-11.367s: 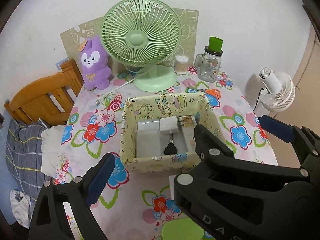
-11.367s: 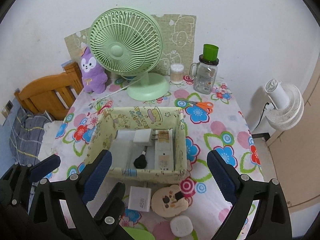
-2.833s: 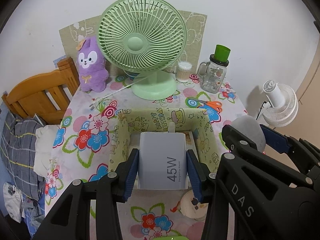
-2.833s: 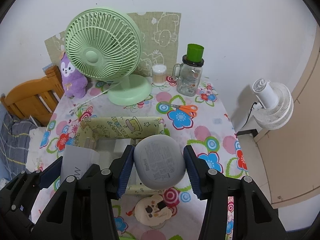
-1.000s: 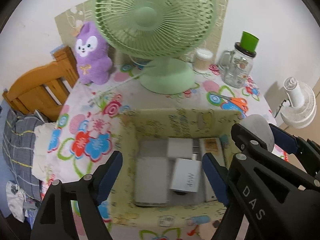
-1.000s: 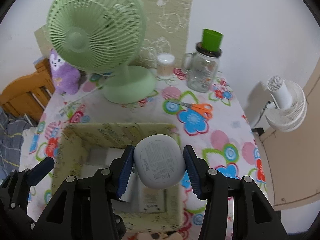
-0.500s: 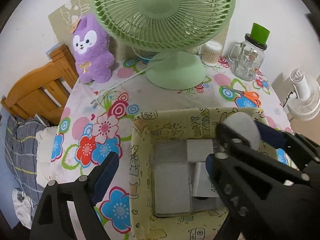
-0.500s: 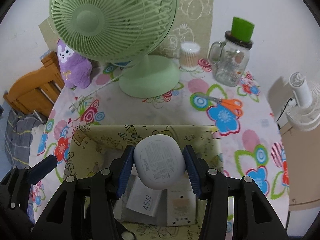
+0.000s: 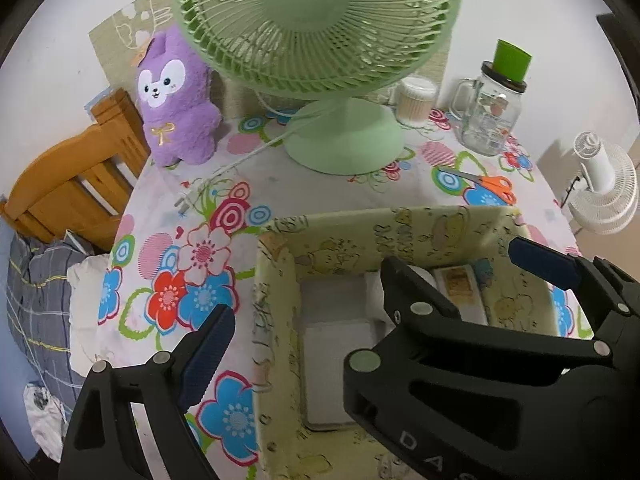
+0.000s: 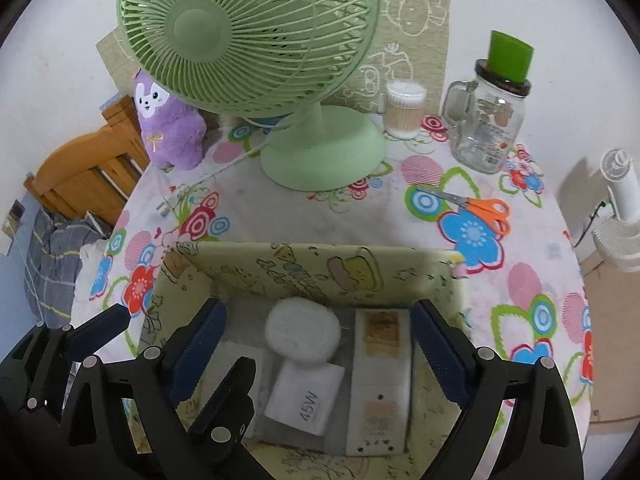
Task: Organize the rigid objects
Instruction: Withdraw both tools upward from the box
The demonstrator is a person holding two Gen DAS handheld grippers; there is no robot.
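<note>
Room: white wall behind a counter under a flowered cloth; wooden chair off the left edge, white floor fan off the right.
Storage box: yellow cartoon-print fabric box near the front edge of the counter, open at the top.
Earbud case: round white case lies at the back of the box, against its far wall, resting partly on the charger; nothing grips it.
Charger: white block marked 45W on the box floor, just in front of the case.
Other box contents: long white device along the right side; flat white box on the left side.
Right tongs: right tongs over the box, jaws opening, standing wide to either side of the case and charger, pads touching neither.
Left tongs: left tongs jaws opening, wide apart, nothing between the pads; left finger outside the box's left wall, the other over its inside.
Back edge: green desk fan, purple plush toy, cotton swab tub, glass mug jar with green cup.
Right side: orange scissors between jar and box.
</note>
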